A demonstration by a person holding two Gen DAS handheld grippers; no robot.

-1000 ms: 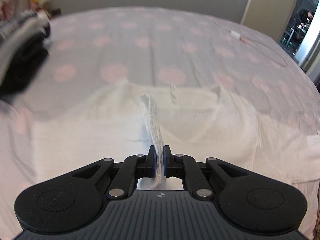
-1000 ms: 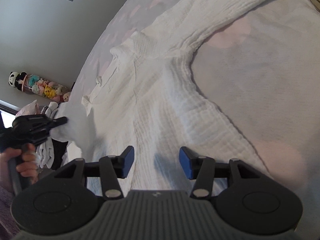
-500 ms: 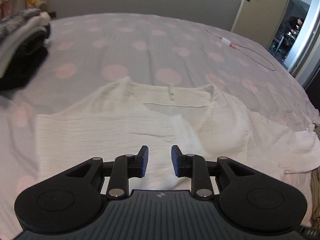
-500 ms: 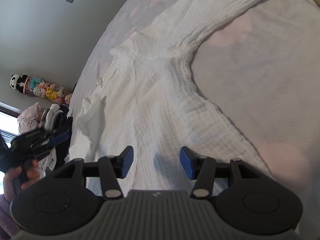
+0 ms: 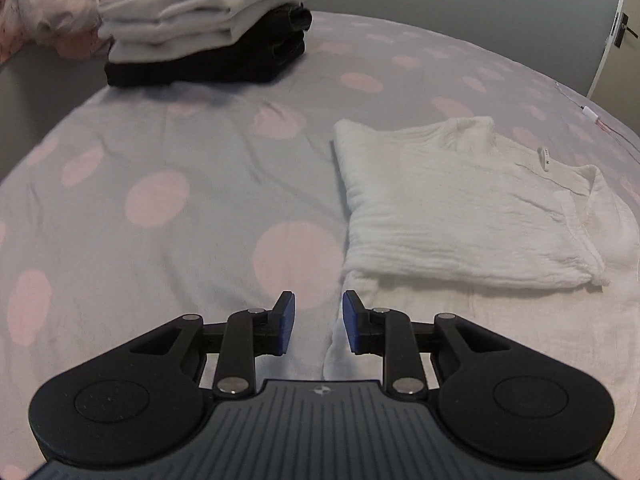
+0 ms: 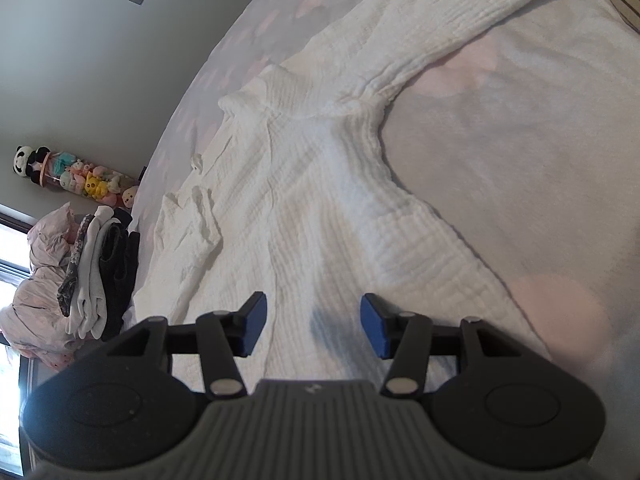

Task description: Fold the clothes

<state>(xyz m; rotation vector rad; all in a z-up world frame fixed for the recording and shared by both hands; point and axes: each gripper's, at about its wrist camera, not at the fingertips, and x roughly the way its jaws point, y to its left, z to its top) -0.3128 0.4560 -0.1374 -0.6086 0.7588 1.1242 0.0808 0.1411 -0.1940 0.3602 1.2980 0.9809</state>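
We're over the bed (image 5: 168, 208), grey cover with pink dots. The white garment (image 5: 460, 208) lies flat on it, one sleeve folded in across the chest; in the left wrist view that folded panel sits ahead and to the right of our left gripper (image 5: 319, 322).

Left gripper: jaws narrow but apart, nothing between the blue pads (image 5: 287, 320). The garment's side edge runs just under and right of the right-hand pad; left pad is over bare cover. Can't tell if either pad touches fabric.

Right gripper (image 6: 313, 326): jaws wide, nothing clamped. Both pads (image 6: 253, 322) hang over the garment's body, cloth spanning the whole gap beneath them, shadow on the fabric between. Contact unclear. The unfolded sleeve (image 6: 452, 24) stretches away up and to the right, well beyond the fingers.

Stack of folded clothes (image 5: 208, 32) sits at the far left corner of the bed, well apart from the garment. A row of plush toys (image 6: 80, 178) lines the wall behind it.
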